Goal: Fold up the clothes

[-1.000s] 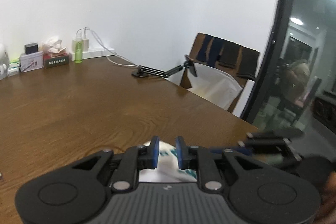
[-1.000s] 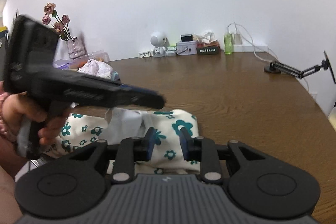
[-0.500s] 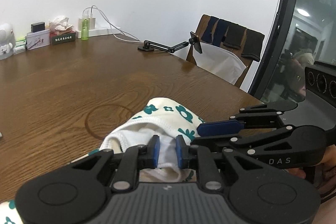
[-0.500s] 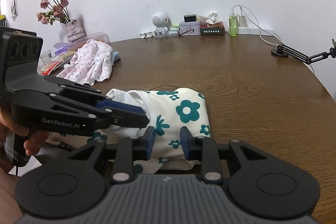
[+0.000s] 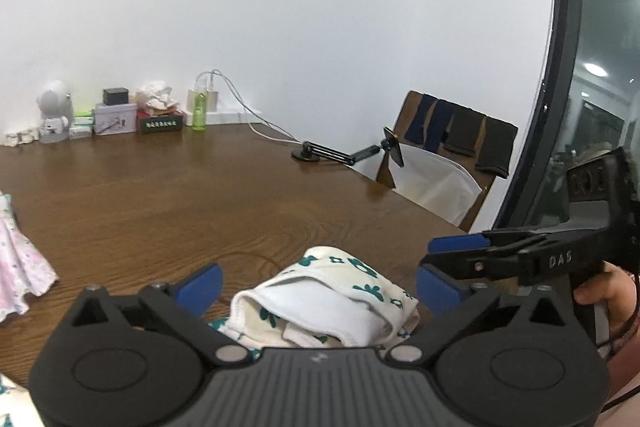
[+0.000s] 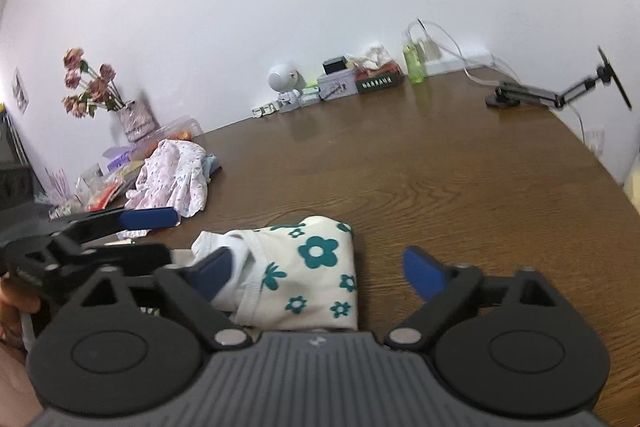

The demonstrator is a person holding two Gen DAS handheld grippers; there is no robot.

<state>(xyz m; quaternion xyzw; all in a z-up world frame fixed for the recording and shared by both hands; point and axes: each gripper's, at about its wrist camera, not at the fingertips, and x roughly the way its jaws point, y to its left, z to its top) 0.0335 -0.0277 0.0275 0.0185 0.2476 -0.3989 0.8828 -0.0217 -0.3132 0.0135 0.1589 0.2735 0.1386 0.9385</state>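
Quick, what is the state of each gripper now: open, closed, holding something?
Left gripper: open, holding nothing; the floral garment lies between its fingers.
Right gripper: open, holding nothing, over the same garment.

From my rig, the folded garment (image 6: 304, 275) lies on the table (image 6: 440, 179) just ahead of both grippers, with the left gripper (image 5: 318, 285) on its left and the right gripper (image 6: 316, 273) on its right. Another garment (image 6: 172, 179) sits farther back to the left, near a vase of flowers (image 6: 132, 115). Along the far wall stand boxes (image 6: 338, 87) and a bottle (image 6: 414, 65), with a phone stand (image 6: 560, 93) to the right.
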